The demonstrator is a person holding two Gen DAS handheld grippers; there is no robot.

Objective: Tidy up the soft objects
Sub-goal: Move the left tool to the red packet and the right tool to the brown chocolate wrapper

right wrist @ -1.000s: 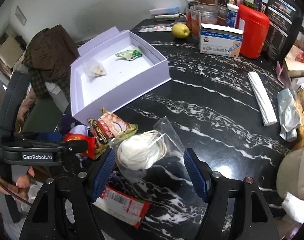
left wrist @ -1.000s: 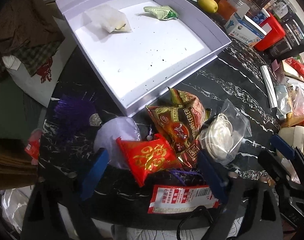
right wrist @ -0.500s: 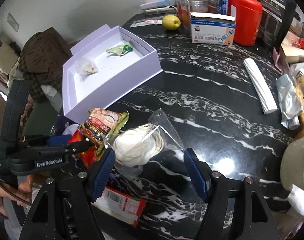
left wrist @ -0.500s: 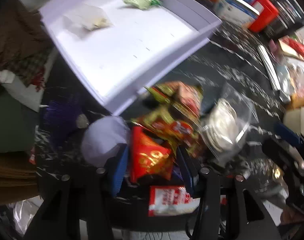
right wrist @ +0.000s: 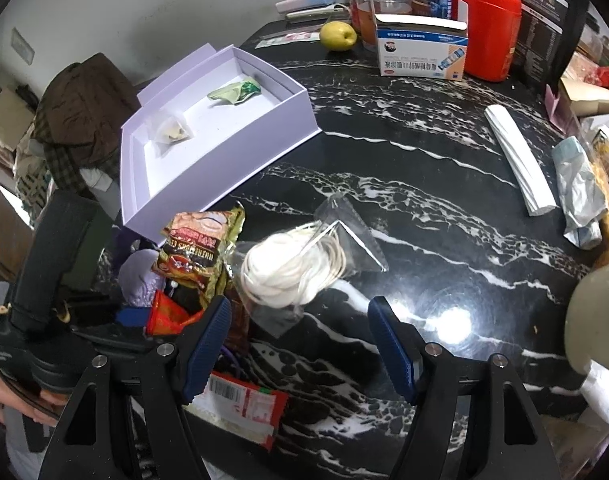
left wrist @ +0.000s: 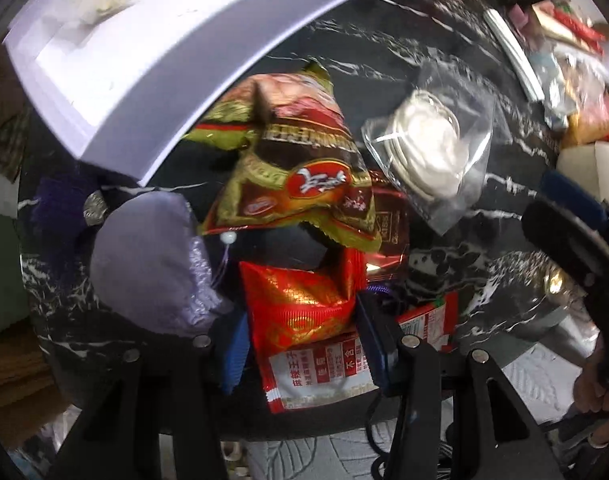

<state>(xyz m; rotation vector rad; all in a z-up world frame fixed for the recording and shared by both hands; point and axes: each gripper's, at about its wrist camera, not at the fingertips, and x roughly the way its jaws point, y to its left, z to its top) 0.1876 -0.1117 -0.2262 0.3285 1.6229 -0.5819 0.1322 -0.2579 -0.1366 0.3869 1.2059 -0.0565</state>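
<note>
Pinching the crinkly red-and-gold foil sachet [left wrist: 300, 304], the left gripper [left wrist: 300, 344] is wanting a straight lift toward the shallow lavender cardboard box [right wrist: 240, 160], while the right gripper [right wrist: 296, 348] is hovering wide-jawed.

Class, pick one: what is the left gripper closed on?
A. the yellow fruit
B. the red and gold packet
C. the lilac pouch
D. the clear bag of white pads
B: the left gripper's blue jaws press both sides of the red and gold packet; the right gripper is open.

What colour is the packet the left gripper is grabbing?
Red with gold patterns; clearest in the left wrist view.
</note>
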